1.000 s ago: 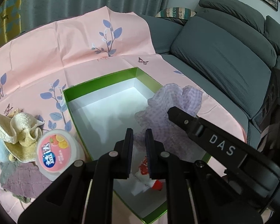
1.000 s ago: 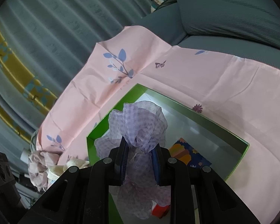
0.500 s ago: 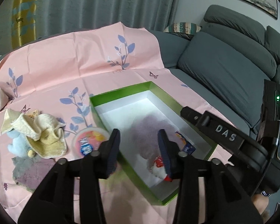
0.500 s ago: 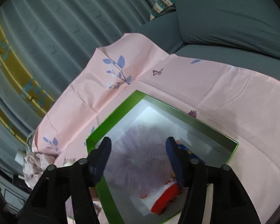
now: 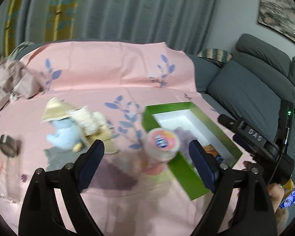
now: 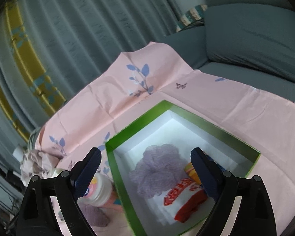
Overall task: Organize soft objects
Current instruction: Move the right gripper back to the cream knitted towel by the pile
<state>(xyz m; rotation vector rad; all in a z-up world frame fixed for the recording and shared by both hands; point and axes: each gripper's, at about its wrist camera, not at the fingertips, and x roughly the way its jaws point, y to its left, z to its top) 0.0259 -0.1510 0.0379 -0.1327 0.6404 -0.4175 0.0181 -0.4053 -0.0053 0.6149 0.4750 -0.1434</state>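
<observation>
**Purple puff lies in the green box**

The soft purple puff [image 6: 157,169] lies inside the green box [image 6: 116,169], on its white floor. Just beside it in the box is a white and red sock [image 6: 184,202], touching the puff. A bright colored packet [image 6: 190,170] is tucked next to them, partly hidden by a finger.

The right gripper [image 6: 145,175] hangs over the box. Its fingers [image 6: 86,173] are spreading wide, and nothing is pinched between them. The puff sits below them and they do not touch it.

The left gripper [image 5: 146,166] is off to the side of the box, over the pink cloth [image 5: 112,78]. Its fingers [image 5: 90,165] are also spreading wide and hold nothing.

A round white tub [image 5: 163,143] with a colored lid stands on the cloth, right against the outside wall of the box. Farther away on the cloth is a blue plush toy [image 5: 63,135] with a yellow towel [image 5: 82,118] draped over it. A grayish-purple cloth [image 5: 61,157] lies flat near the toy. A clear bottle with a metal cap [image 5: 7,143] lies on its side at the edge. A crumpled pinkish rag [image 5: 7,80] is bunched up at the far corner.

The pink cloth covers a gray sofa [image 5: 251,90]. Gray curtains [image 6: 88,29] hang behind.
</observation>
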